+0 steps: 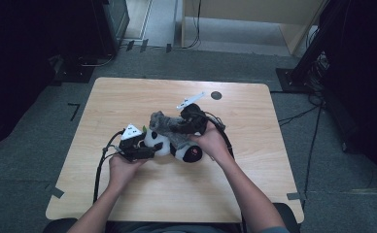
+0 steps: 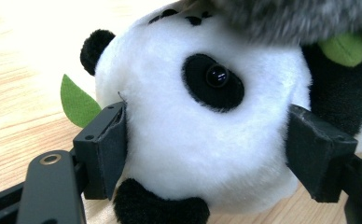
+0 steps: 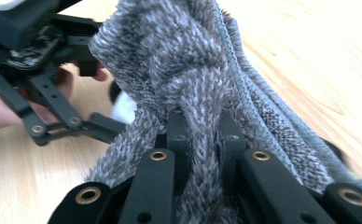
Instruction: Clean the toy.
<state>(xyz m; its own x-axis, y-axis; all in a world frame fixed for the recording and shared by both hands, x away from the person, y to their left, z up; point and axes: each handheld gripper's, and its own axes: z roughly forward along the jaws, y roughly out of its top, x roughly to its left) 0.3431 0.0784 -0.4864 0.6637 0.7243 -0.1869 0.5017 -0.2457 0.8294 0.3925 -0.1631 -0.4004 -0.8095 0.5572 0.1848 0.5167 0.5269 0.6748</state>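
Observation:
A black-and-white panda plush [image 1: 163, 144] lies on the wooden table [image 1: 128, 97] near its middle. My left gripper [image 1: 152, 145] comes at it from the left; its two pads press on either side of the panda's white head [image 2: 193, 140]. A green felt leaf [image 2: 76, 102] sticks out behind the head. A grey fuzzy cloth [image 1: 167, 124] is draped over the panda's top. My right gripper [image 3: 201, 135] is shut on a fold of this grey cloth [image 3: 170, 56] and holds it above the plush. Farther off, the right gripper view shows the left gripper [image 3: 53, 112].
A small dark round mark [image 1: 216, 95] sits near the table's far edge. The left gripper's cable [image 1: 99, 170] runs down toward the front edge. Bare wood lies on all sides of the plush. Dark equipment and cables stand on the floor around the table.

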